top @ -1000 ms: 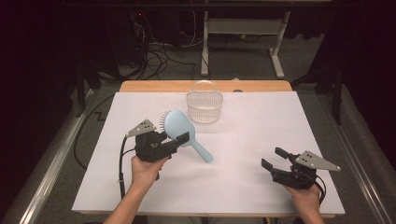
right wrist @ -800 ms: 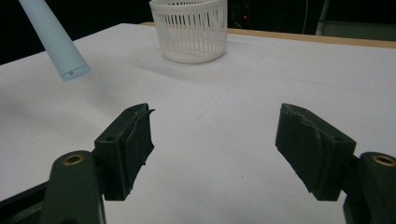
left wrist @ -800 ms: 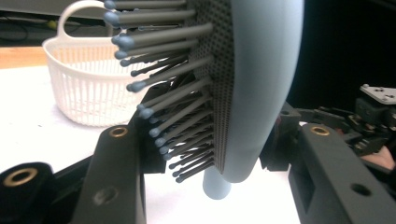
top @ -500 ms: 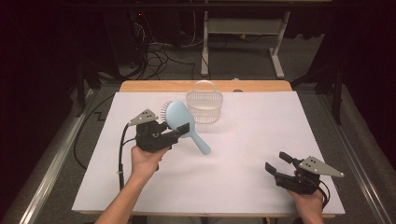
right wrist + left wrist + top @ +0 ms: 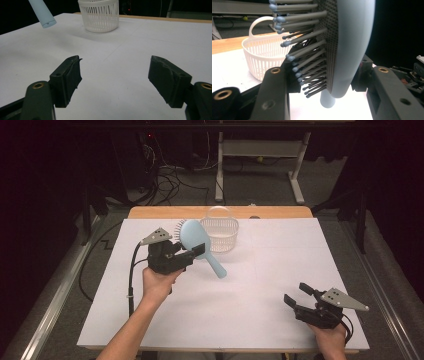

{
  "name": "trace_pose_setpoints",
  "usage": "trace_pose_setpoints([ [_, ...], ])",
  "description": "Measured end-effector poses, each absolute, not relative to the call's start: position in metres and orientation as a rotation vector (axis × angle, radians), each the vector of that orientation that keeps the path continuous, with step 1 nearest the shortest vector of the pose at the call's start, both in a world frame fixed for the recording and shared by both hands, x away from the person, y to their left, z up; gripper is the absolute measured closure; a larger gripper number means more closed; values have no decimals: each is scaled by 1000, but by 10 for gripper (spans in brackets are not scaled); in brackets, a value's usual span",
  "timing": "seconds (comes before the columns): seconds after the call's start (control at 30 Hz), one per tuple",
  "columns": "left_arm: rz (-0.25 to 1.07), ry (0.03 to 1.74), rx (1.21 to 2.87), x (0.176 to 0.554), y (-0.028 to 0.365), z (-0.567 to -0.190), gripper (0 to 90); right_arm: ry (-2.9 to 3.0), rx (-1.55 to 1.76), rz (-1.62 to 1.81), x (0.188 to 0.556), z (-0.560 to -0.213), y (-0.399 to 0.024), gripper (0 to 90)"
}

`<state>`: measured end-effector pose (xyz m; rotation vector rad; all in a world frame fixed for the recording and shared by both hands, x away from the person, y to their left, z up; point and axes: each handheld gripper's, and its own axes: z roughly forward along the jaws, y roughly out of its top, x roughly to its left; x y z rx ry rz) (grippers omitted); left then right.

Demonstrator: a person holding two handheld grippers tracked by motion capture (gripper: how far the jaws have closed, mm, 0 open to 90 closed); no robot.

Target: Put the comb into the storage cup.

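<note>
A pale blue hairbrush with grey bristles, a white slatted basket, black jaws.

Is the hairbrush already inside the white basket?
No, the left gripper holds the hairbrush above the table, beside the basket.

I see the bench covered by a white sheet, its bare wooden edge showing along the far side. A white slatted basket with a handle stands on the sheet near that far edge.
</note>
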<state>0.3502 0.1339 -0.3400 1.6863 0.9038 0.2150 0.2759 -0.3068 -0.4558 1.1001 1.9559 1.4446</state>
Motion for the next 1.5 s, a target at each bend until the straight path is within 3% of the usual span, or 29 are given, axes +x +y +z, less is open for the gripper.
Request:
trace_pose_setpoints([
  [1.5, 259, 935, 1692, 396, 118, -311, 517, 1947, 1117, 1455, 276, -457, -308, 266],
])
